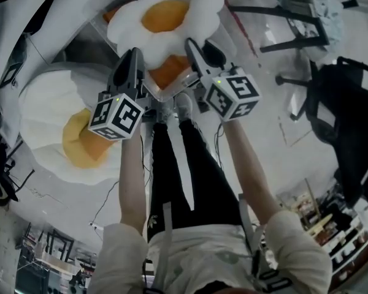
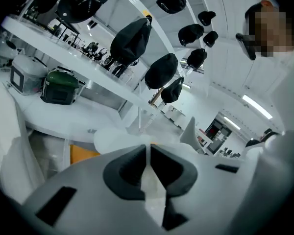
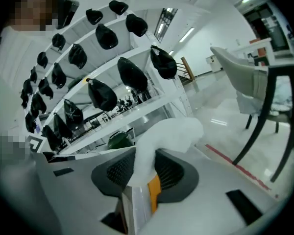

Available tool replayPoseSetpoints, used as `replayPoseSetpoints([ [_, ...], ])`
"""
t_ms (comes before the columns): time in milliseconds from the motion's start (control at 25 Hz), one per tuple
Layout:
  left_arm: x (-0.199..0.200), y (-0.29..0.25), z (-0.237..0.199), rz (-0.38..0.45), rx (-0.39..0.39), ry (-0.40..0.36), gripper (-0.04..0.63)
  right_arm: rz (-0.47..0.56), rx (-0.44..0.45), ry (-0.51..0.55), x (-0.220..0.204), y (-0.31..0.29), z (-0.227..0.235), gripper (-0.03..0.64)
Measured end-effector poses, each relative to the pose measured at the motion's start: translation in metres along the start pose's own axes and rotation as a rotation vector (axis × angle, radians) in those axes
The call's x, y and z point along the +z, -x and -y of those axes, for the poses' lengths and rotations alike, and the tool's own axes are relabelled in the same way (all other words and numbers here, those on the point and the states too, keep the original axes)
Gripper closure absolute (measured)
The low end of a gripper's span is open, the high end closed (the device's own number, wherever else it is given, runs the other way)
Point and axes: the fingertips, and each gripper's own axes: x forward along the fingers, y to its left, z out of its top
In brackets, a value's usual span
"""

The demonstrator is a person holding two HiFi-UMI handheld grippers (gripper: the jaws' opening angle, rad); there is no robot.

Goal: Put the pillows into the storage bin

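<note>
Fried-egg pillow of white plush with a yellow yolk [image 1: 58, 130], the larger in view, lies well off to the left on a pale surface, untouched. A second white-and-yellow fried-egg pillow [image 1: 165, 11] hangs straight ahead of both claws, its broad face spread across between them. It seems to hang over the near corner of what looks like a clear plastic storage bin [image 2: 45, 154] with orange showing inside. The left gripper [image 1: 133, 57] is clamped on a thin fold of this pillow's near edge. The right gripper [image 1: 193, 46] pinches a thicker bunch of white and orange plush. Both are equally near, so lowering forward together should seat it.
</note>
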Motion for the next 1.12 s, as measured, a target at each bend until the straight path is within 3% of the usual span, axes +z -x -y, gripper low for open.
replayPoseSetpoints([
  [40, -0.004, -0.003, -0.005, -0.019, 0.021, -0.005, 0.563, -0.007, -0.012, -0.052, -0.007, -0.004, 0.007, 0.497],
  [80, -0.010, -0.007, -0.012, -0.041, 0.047, 0.008, 0.502, -0.031, -0.031, -0.107, -0.018, -0.009, 0.015, 0.334],
  [120, -0.016, -0.008, -0.018, -0.059, 0.071, 0.038, 0.373, -0.066, -0.052, -0.150, -0.032, -0.012, 0.023, 0.295],
  [200, -0.022, -0.006, -0.026, -0.071, 0.101, 0.084, 0.356, -0.132, -0.103, -0.190, -0.058, -0.012, 0.040, 0.293],
  [320, -0.026, 0.003, -0.032, -0.073, 0.114, 0.078, 0.357, -0.168, -0.148, -0.218, -0.079, -0.003, 0.055, 0.293],
  [440, -0.032, 0.014, -0.044, -0.072, 0.136, 0.094, 0.356, -0.188, -0.142, -0.216, -0.090, 0.004, 0.053, 0.293],
  [680, -0.028, 0.035, -0.066, -0.026, 0.192, 0.131, 0.357, -0.216, -0.098, -0.110, -0.088, -0.002, 0.036, 0.293],
  [960, -0.013, 0.080, -0.100, 0.043, 0.268, 0.127, 0.357, -0.241, 0.054, -0.015, -0.078, -0.025, -0.020, 0.293],
  [1120, -0.024, 0.136, -0.144, 0.085, 0.400, 0.130, 0.357, -0.289, 0.179, 0.035, -0.097, -0.043, -0.075, 0.293],
])
